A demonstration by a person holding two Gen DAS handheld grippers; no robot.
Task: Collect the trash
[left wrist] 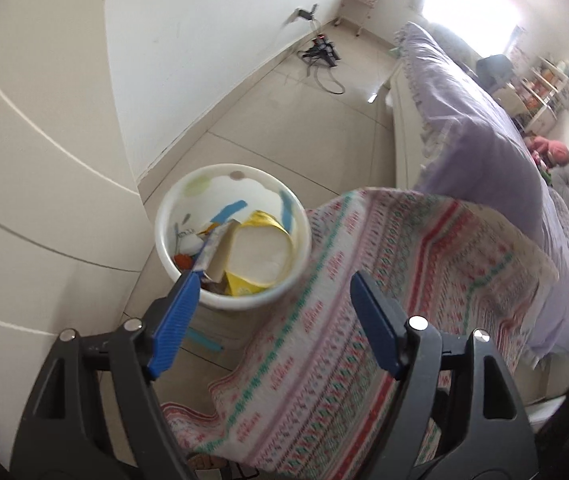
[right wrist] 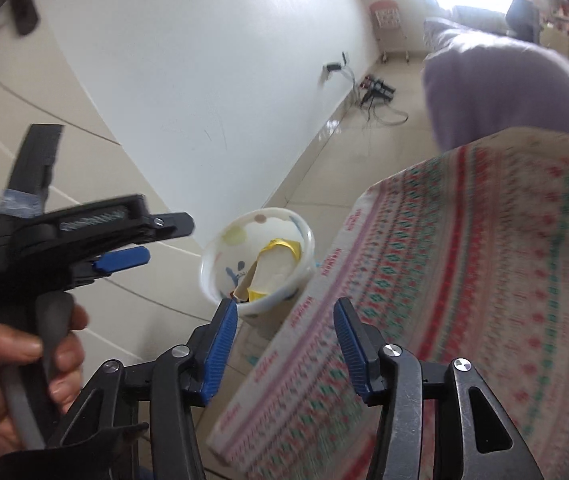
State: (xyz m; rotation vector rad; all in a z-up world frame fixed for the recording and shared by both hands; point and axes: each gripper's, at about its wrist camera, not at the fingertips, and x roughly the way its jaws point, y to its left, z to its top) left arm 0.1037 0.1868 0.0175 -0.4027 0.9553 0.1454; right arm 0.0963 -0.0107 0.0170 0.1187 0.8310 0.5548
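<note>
A white round trash bin (left wrist: 172,204) with coloured dots stands on the tiled floor beside the bed. It holds a yellow wrapper (left wrist: 260,254), a silvery wrapper (left wrist: 214,246) and other scraps. My left gripper (left wrist: 272,280) is open and empty, above and just in front of the bin. My right gripper (right wrist: 284,308) is also open and empty, above the bin (right wrist: 212,264), which shows the yellow wrapper (right wrist: 280,246). The left gripper (right wrist: 140,240) shows at the left of the right wrist view, held in a hand.
A patterned pink, red and green blanket (left wrist: 384,300) hangs over the bed edge right of the bin. A lilac duvet (left wrist: 476,128) covers the bed. A white wardrobe (left wrist: 36,160) stands at the left. Cables and a power strip (left wrist: 322,50) lie by the far wall.
</note>
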